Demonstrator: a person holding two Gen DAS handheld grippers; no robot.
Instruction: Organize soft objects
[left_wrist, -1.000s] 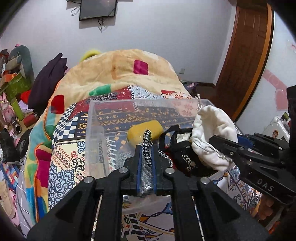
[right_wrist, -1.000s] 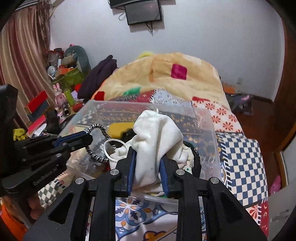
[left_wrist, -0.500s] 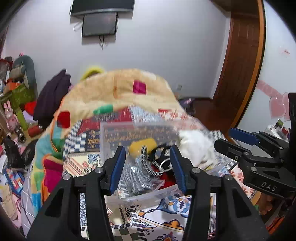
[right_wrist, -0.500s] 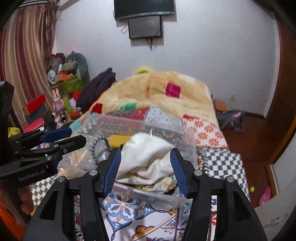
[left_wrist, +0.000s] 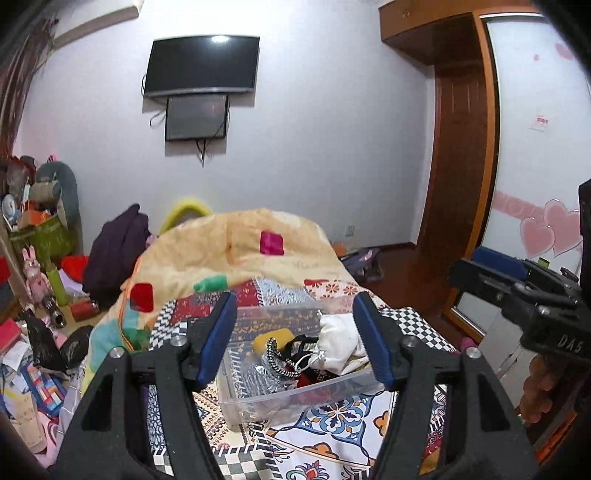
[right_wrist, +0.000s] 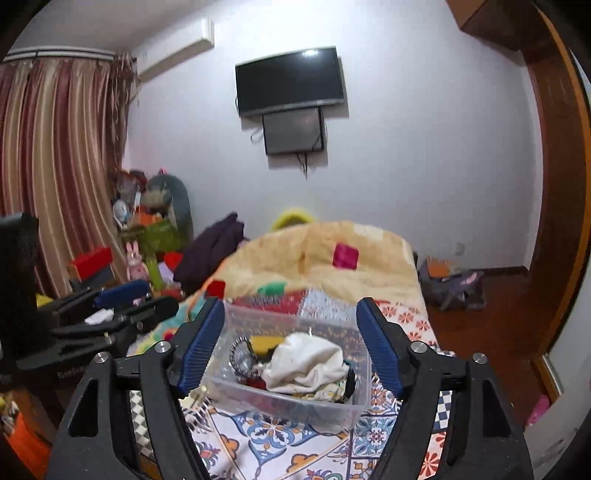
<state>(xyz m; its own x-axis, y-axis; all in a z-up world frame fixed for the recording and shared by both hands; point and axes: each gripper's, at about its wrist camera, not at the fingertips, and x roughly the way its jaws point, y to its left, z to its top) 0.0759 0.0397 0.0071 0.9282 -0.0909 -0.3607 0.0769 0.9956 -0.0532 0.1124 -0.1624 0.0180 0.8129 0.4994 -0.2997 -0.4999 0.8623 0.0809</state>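
A clear plastic bin (left_wrist: 295, 397) (right_wrist: 295, 406) stands on the patterned bedspread. In it lie a white drawstring pouch (left_wrist: 338, 341) (right_wrist: 306, 363), a yellow soft piece (left_wrist: 275, 338) (right_wrist: 264, 343), a black-and-white braided band (left_wrist: 272, 356) (right_wrist: 236, 354) and dark straps. My left gripper (left_wrist: 295, 339) is open and empty, held back above the bin. My right gripper (right_wrist: 290, 345) is open and empty, also above and behind the bin. Each gripper shows at the edge of the other's view.
A yellow patchwork quilt (left_wrist: 236, 251) is heaped on the bed behind the bin. A dark garment (left_wrist: 114, 254) and cluttered shelves with toys (right_wrist: 147, 236) are at the left. A wooden door frame (left_wrist: 461, 184) and floor clutter (right_wrist: 450, 284) are at the right.
Both grippers opened, letting go of the braided band and the white pouch, which now lie in the bin. Both grippers drew back and up from the bin.
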